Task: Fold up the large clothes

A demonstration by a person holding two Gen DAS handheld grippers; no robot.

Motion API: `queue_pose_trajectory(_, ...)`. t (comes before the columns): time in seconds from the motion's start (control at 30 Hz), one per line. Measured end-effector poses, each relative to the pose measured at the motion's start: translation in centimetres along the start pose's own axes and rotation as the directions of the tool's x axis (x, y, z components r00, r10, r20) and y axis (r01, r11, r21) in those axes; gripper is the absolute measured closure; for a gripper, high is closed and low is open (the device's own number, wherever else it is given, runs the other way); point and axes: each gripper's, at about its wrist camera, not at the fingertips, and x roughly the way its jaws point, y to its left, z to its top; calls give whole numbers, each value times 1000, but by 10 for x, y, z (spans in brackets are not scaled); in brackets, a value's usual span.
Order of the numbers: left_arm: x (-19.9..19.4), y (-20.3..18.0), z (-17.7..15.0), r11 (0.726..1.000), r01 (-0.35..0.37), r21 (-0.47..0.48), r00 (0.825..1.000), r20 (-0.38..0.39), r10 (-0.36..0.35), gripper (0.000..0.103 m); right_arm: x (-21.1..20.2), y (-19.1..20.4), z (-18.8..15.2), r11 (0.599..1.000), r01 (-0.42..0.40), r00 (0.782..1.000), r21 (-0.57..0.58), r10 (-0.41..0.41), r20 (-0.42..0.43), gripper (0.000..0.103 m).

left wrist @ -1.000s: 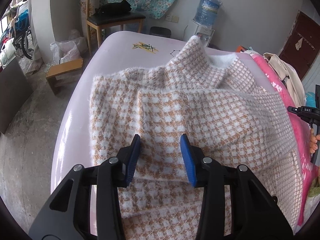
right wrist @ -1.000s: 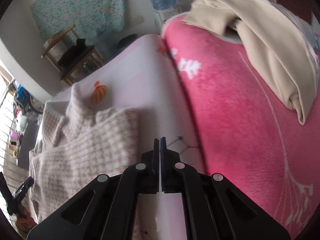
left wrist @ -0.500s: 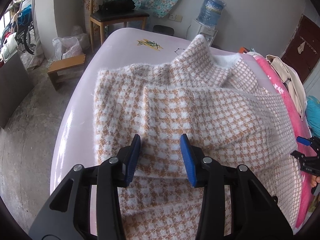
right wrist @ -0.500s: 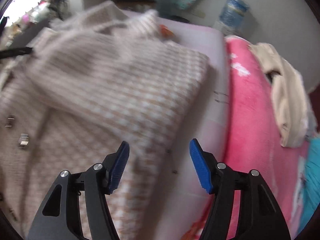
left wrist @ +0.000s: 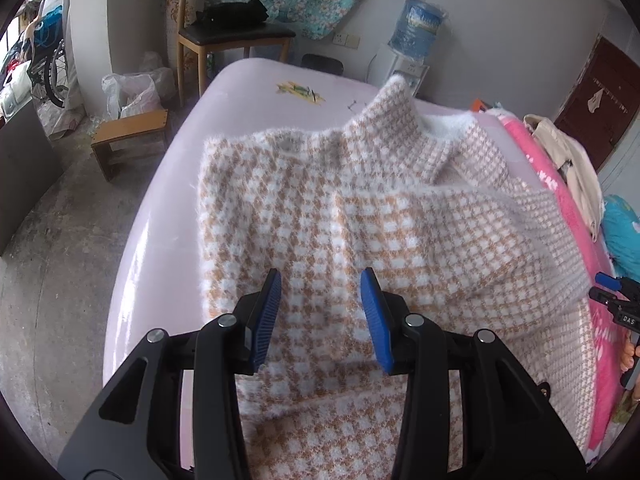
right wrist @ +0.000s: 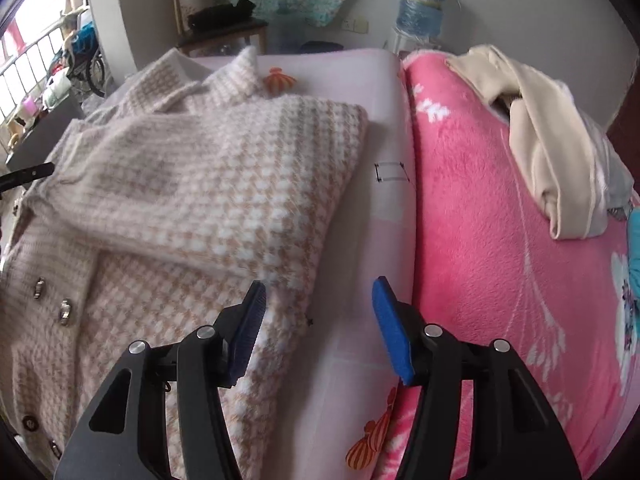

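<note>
Left wrist view. Stool on the concrete floor at far left, chair behind it against the wall. Water jug further right.

Sheet, pale pink, covers the bed. Coat, tan-and-white houndstooth, lies spread on it, collar standing up at the far end. One sleeve is folded across the body toward the middle.

Left gripper hangs over the near part of the coat. Jaws wide apart, blue pads clear of the cloth between them, nothing held.

Far right edge of this view: the tip of the right gripper, beside the coat's right edge.

Right wrist view. Coat fills the left half, metal buttons down its front at lower left. Folded sleeve lies on top, cuff end near the left pad.

Right gripper jaws wide, empty. Left pad sits over the coat's right edge, right pad over the seam where the sheet meets the blanket.

Blanket is bright pink with white flowers, just beside the sheet. A beige garment lies crumpled on it at upper right, well apart from the coat.
</note>
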Motion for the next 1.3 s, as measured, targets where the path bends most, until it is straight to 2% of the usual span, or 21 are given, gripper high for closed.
queue_pose_trajectory(0.17,-15,-2,13,999,47,13,997,52,-48,64,-31,-2,23,987,-151,984,48,145,106,44)
queue_pose_trajectory(0.3,-9,-19,24,996,86,24,995,56,-87,64,-8,8,52,983,-175,978,62,166,126,44)
queue_pose_trajectory(0.4,4,-37,23,992,110,58,993,31,-112,64,27,11,66,983,-167,982,78,159,100,59)
queue_pose_trajectory(0.47,20,-44,19,995,52,84,999,-17,-50,64,53,10,67,984,-147,988,100,141,59,63)
queue_pose_trajectory(0.53,39,-43,12,995,-36,92,996,-76,43,63,87,5,62,989,-87,995,121,91,-31,66)
queue_pose_trajectory(0.6,39,-35,10,998,-12,67,997,-70,16,61,92,0,60,983,-118,992,143,123,-29,67)
queue_pose_trajectory(0.7,31,-33,13,997,-9,72,998,-61,13,62,77,1,72,979,-134,990,156,140,-23,67)
queue_pose_trajectory(0.73,27,-33,16,997,-3,78,999,-45,7,63,71,3,79,972,-170,985,162,172,-1,67)
queue_pose_trajectory(0.87,17,-45,27,993,54,101,998,4,-55,63,73,15,103,964,-216,976,154,210,53,67)
queue_pose_trajectory(0.93,24,-57,29,992,62,113,998,-11,-61,62,95,23,109,945,-273,962,180,273,23,67)
queue_pose_trajectory(1.0,39,-63,27,991,31,133,998,-61,-23,62,123,33,106,932,-305,946,197,320,-50,64)
queue_pose_trajectory(1.03,45,-64,25,990,12,141,997,-73,-2,62,121,37,105,938,-296,952,179,306,-27,62)
queue_pose_trajectory(1.1,43,-65,21,987,11,160,999,-54,-3,62,115,41,108,943,-289,953,167,299,-42,60)
queue_pose_trajectory(1.2,27,-56,20,989,27,148,999,-27,-23,61,81,32,105,913,-366,929,182,369,15,60)
queue_pose_trajectory(1.3,7,-44,19,989,16,146,1000,12,-18,55,44,22,93,912,-371,929,174,366,62,50)
